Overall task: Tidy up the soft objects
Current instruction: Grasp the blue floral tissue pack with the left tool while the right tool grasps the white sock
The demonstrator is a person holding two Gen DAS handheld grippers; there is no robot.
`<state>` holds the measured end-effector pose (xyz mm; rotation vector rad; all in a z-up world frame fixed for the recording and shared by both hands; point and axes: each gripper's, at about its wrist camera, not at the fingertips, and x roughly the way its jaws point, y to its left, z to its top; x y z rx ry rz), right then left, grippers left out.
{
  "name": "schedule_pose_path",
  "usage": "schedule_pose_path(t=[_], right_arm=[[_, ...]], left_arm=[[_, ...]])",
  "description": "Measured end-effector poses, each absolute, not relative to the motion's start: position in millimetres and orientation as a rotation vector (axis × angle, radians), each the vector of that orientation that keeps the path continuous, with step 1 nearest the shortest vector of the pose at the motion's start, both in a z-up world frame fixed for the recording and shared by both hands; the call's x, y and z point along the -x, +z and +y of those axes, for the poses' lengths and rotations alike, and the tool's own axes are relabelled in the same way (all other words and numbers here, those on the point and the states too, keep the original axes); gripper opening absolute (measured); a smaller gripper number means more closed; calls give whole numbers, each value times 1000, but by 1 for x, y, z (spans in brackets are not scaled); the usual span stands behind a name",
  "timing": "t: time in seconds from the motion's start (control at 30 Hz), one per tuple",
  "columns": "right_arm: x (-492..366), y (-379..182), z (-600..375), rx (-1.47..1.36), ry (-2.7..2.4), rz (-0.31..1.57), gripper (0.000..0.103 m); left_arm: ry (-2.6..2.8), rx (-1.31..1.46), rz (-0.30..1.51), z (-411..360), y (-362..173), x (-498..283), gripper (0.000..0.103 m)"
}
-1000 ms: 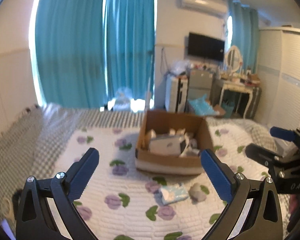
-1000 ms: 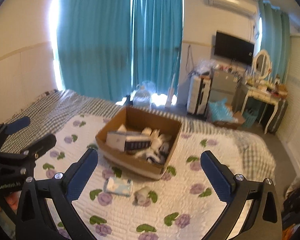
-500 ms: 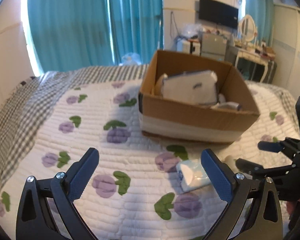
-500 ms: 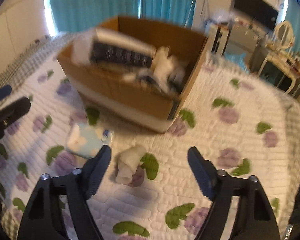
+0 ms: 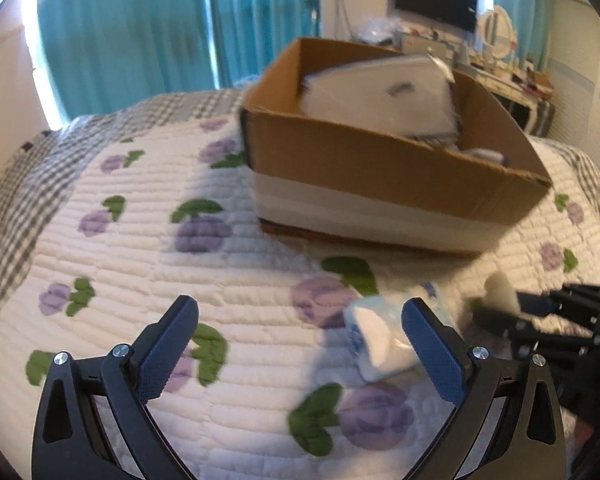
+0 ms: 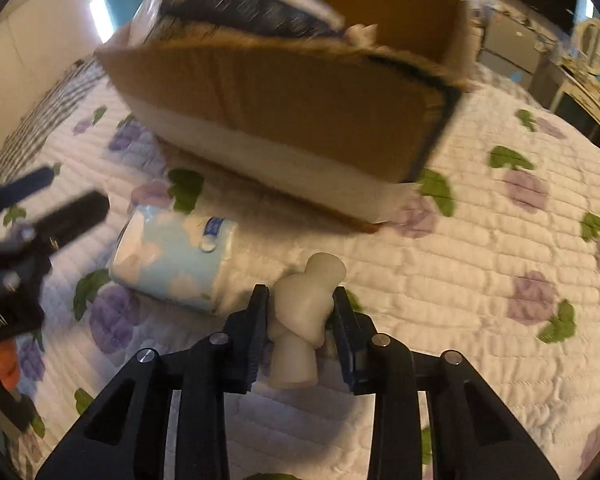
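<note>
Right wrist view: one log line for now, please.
right gripper jaws just closed on white knotted roll | left gripper open | tissue pack on quilt

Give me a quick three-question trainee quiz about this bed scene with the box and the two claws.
1. True or false: the right claw is shut on the white knotted roll.
2. What lies on the quilt beside that roll? A) a light blue tissue pack B) a red mug C) a book
3. Fill in: the left claw is ____.

Key: 1 true; 2 A, the tissue pack; 3 open, holding nothing.
</note>
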<state>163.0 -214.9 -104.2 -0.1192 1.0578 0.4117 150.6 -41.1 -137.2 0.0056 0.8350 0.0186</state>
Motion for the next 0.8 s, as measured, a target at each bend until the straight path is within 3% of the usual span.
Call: schedule_pose_path(t=[0.67, 0.73, 0.8], right_arm=[[-157, -78, -245, 24, 337, 984, 30], [-157, -78, -243, 28, 339, 984, 30], [-157, -79, -241, 33, 336, 984, 30]], left_arm=[[-115, -57, 913, -102, -176, -167, 101], [-107, -64, 921, -100, -181, -169, 82], [-110, -50, 914, -97, -181, -167, 79]])
